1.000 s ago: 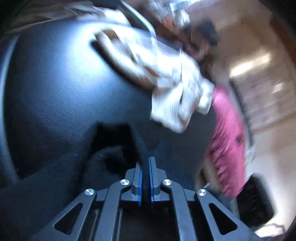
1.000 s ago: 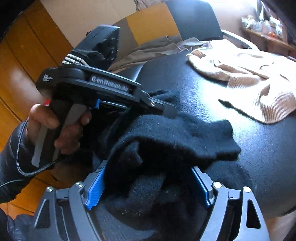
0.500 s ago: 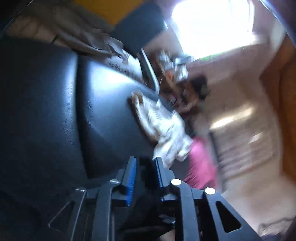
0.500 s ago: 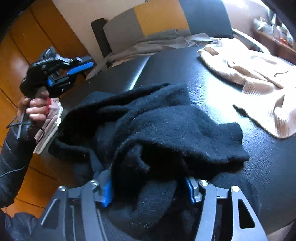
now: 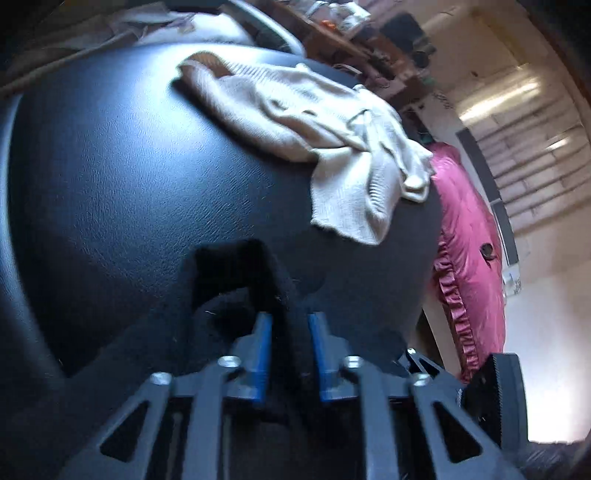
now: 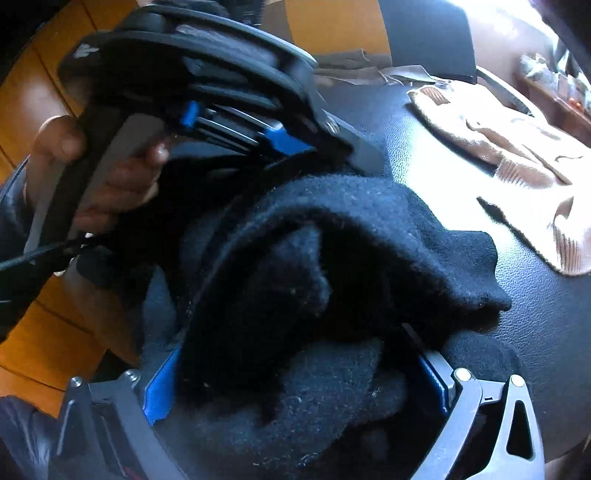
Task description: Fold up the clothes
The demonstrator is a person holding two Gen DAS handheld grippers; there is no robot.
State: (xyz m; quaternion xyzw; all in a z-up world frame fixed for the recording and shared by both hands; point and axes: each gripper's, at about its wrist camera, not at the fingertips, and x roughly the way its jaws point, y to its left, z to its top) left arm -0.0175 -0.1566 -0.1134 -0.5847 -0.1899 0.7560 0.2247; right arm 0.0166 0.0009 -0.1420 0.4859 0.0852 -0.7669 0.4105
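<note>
A black knitted garment [image 6: 332,258] lies bunched at the near edge of a black leather seat [image 5: 110,166]. My left gripper [image 5: 290,350] has its blue pads pressed on a raised fold of the black garment [image 5: 236,280]. In the right wrist view the left gripper [image 6: 332,147] comes in from the upper left, held by a hand [image 6: 110,184]. My right gripper [image 6: 299,384] stands wide open, with the bunched garment filling the gap between its fingers. A beige ribbed sweater [image 5: 332,122] lies crumpled farther back on the seat, apart from both grippers.
A pink ruffled cloth [image 5: 469,258] hangs past the seat's right edge. Grey-brown fabric [image 6: 354,62] lies against the backrest. A cluttered shelf [image 5: 351,26] stands behind the seat. Orange wood panelling [image 6: 37,350] is on the left. Bare leather [image 6: 546,314] shows between the two garments.
My left gripper let go, swung away into the air, then came back down onto a fold of the black garment. The right gripper's fingers narrowed, then spread wider again.
</note>
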